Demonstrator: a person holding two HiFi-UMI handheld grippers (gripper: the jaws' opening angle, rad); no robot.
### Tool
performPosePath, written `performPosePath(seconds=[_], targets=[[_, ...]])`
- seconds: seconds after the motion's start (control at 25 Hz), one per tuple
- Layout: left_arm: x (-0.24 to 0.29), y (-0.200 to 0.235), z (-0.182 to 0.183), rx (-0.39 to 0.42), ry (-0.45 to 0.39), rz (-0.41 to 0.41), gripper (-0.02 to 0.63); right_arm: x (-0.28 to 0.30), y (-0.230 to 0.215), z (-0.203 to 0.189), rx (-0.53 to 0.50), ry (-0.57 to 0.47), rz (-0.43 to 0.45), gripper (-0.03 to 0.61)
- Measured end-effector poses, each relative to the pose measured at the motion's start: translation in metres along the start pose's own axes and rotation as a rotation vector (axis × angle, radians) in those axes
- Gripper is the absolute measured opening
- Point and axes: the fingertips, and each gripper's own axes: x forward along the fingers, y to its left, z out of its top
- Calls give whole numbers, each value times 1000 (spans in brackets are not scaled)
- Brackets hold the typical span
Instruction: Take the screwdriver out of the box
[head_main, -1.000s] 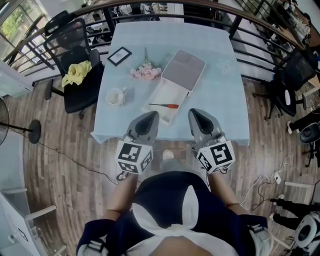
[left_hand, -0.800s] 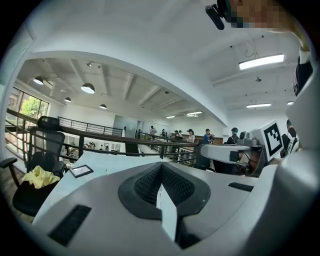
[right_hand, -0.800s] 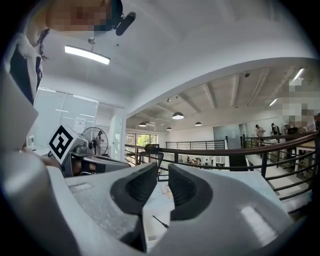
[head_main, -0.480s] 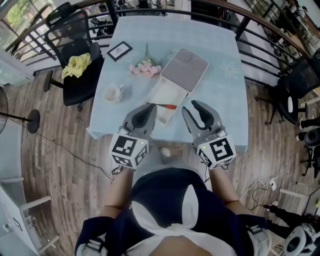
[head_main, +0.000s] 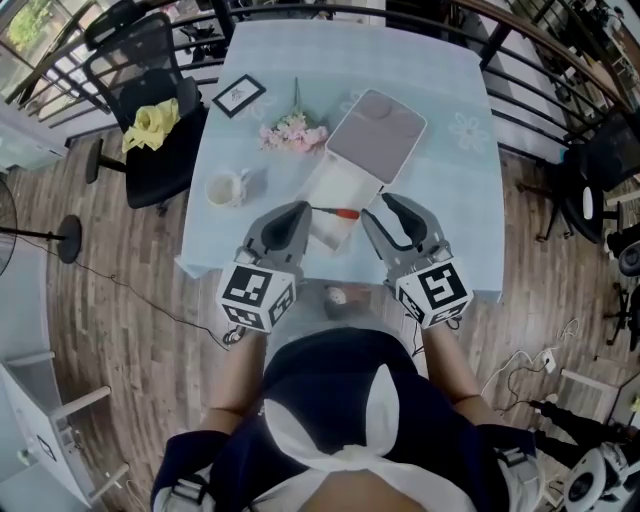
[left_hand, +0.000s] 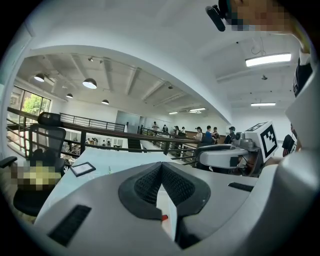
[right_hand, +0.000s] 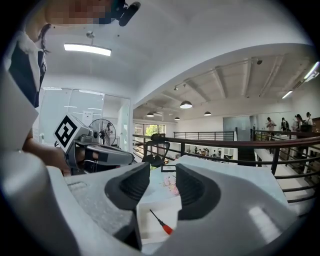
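Hovering over the near edge of the worktop (head_main: 440, 90), both tongs point toward the open white box (head_main: 322, 180). The box lies slantwise in the middle of the pale blue cloth, with its grey lid (head_main: 377, 135) flipped back on the far side.

The screwdriver (head_main: 335, 211) lies flat inside the box, close to its near end. Its thin shaft points left and its red handle right, as seen from the head view.

The left tongs (head_main: 295, 210) are pressed together, tips meeting with nothing pinched. In the left gripper view (left_hand: 161, 167), a speck of the red handle (left_hand: 163, 218) peeps out just below them.

The right tongs (head_main: 385, 208) are spreading right now, pads well apart and nothing between them. Through that gap in the right gripper view (right_hand: 162, 185), the screwdriver (right_hand: 161, 222) shows in the box (right_hand: 150, 227) beyond. The screwdriver sits ahead of both tips, between them, and neither has hold of it.

Left of the box stands a white mug (head_main: 225, 188). Behind it lie a bunch of pink flowers (head_main: 290, 132) and a small black frame (head_main: 238, 95). A black chair (head_main: 165, 165) at the worktop's left side carries a yellow cloth (head_main: 150, 125).
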Motion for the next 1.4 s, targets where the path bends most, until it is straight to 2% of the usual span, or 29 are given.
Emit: performPosePath(seconds=[0.44,0.92,1.4], targets=[[37,41,4,-15,43,-58,15,54,-10,-16,-40,103,50,163],[69,70,-8,-30,114,-116,15,100,-17,-66,-3,252,118,163],[77,91,-31,-73,166,-139,15,126,-12,-119,-39,418,207,163]])
